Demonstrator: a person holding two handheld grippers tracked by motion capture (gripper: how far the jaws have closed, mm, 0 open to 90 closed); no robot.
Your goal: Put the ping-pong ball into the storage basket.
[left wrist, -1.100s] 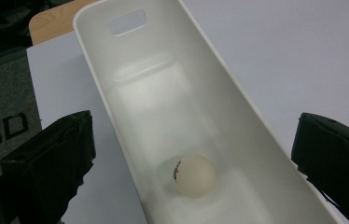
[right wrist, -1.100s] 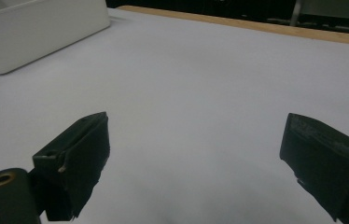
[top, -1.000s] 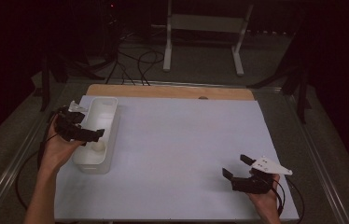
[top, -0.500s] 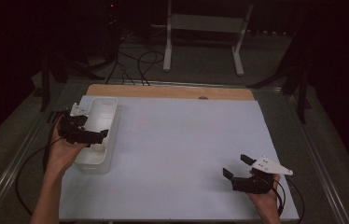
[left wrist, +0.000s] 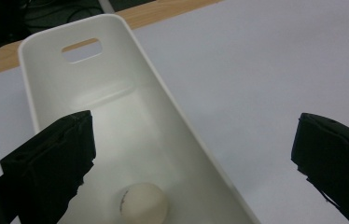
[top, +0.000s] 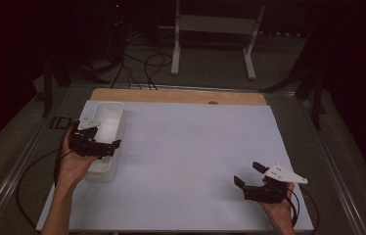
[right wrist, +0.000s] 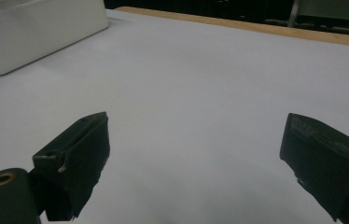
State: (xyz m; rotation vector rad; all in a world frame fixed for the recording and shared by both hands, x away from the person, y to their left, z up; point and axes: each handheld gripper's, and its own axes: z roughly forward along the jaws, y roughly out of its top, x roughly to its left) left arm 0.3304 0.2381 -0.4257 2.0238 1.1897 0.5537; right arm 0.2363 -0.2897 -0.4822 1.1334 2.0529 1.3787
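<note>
A long white bin (top: 114, 116) with a handle slot stands at the left of the white-covered table. In the left gripper view a small white ball (left wrist: 143, 203) lies on the floor of the bin (left wrist: 116, 93) near its close end. My left gripper (top: 110, 146) hovers over the bin's near half, its jaws wide apart (left wrist: 196, 140) with one over the bin and one over the sheet. My right gripper (top: 247, 174) rests low at the table's near right, open (right wrist: 196, 135) with only bare sheet between its fingers. The bin (right wrist: 37, 32) shows far off at its upper left.
A white sheet (top: 195, 147) covers the table, with a wooden strip (top: 181, 96) along the far edge. Beyond the table stand a white frame's legs (top: 176, 49) and cables on the floor (top: 142, 68). A cable trails from each gripper.
My left gripper has drifted toward the near end of the bin and slightly right, staying open. The right gripper has not moved.
</note>
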